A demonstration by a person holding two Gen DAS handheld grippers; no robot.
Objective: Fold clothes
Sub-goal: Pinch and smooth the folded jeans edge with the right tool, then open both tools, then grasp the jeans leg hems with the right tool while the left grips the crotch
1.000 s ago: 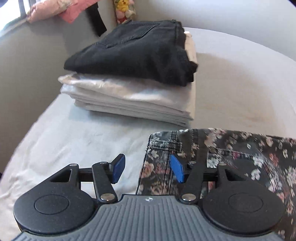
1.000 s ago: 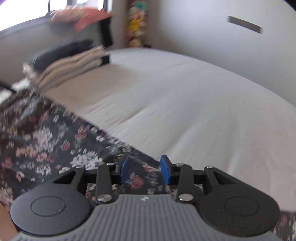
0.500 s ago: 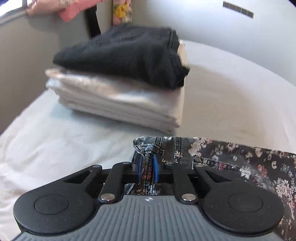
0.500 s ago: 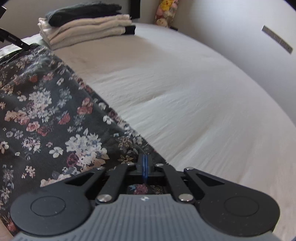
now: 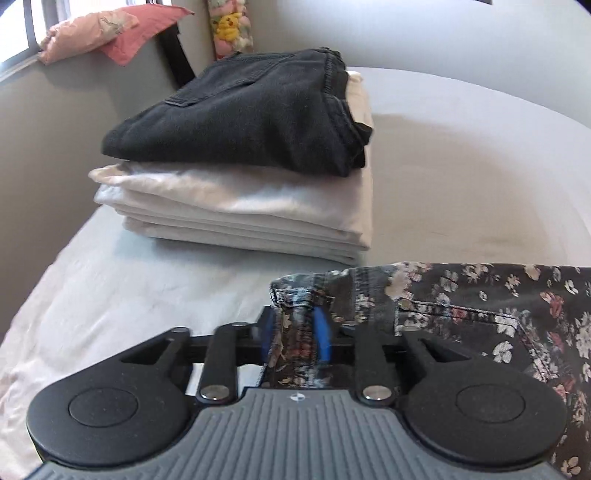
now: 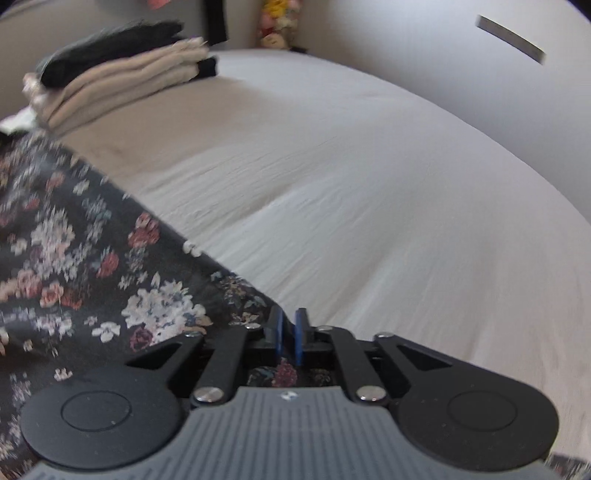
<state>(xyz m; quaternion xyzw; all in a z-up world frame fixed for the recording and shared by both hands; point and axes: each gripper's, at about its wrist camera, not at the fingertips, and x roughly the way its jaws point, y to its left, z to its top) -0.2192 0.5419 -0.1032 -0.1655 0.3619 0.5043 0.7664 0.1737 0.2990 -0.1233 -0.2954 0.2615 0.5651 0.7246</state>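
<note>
Dark floral-print pants (image 5: 480, 306) lie on a bed with a pale sheet (image 5: 461, 166). My left gripper (image 5: 295, 328) is shut on the waistband corner, which bunches up between the blue pads. In the right wrist view the same floral pants (image 6: 74, 258) spread to the left. My right gripper (image 6: 290, 332) is nearly closed on the fabric's edge, with a thin gap showing between the pads and cloth under them.
A stack of folded clothes, black jeans (image 5: 251, 110) on cream layers (image 5: 240, 214), sits at the bed's far left; it also shows in the right wrist view (image 6: 118, 74). A grey wall, a pink pillow (image 5: 107, 33) and plush toys (image 5: 229, 29) lie behind.
Both grippers were open a second ago and closed on the floral pants. The left gripper has since lifted the waistband corner slightly; the right view has shifted and blurred.
</note>
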